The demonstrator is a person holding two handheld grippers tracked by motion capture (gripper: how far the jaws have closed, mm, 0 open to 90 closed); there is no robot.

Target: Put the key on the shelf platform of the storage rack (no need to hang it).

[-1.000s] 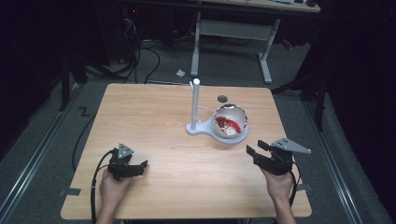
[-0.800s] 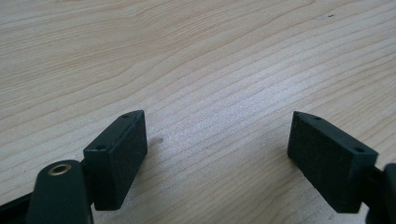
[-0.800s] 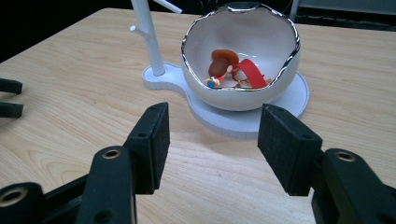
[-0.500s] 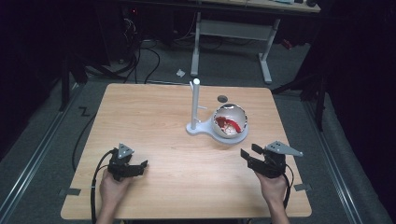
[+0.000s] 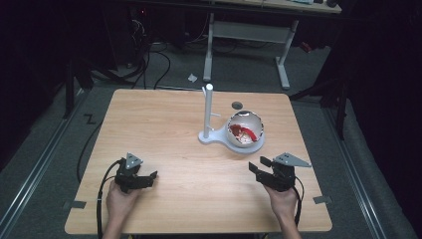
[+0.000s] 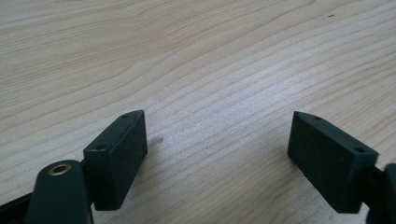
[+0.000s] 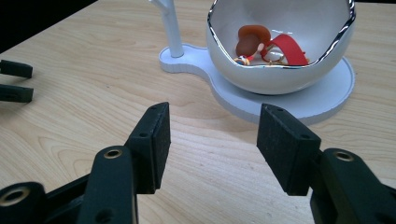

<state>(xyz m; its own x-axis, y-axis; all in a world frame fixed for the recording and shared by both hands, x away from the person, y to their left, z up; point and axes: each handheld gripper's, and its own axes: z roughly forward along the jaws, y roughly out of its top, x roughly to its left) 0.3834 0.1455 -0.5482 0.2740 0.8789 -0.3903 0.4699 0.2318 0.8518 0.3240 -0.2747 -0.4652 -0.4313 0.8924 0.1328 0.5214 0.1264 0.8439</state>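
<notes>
Approach stage, I judge. My right gripper (image 7: 212,144) jaws wide, empty, facing bowl (image 7: 280,51). Left gripper (image 6: 217,156) wide, empty, over bare counter (image 5: 164,129). Next: reach bowl contents.

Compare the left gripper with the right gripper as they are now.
The left gripper sits near the table's left front, far from the bowl; the right gripper sits at the right front, much nearer the bowl. In their own views, the left gripper faces bare wood, while the right gripper faces the bowl and white stand. Both are open, empty and hand-held.
</notes>
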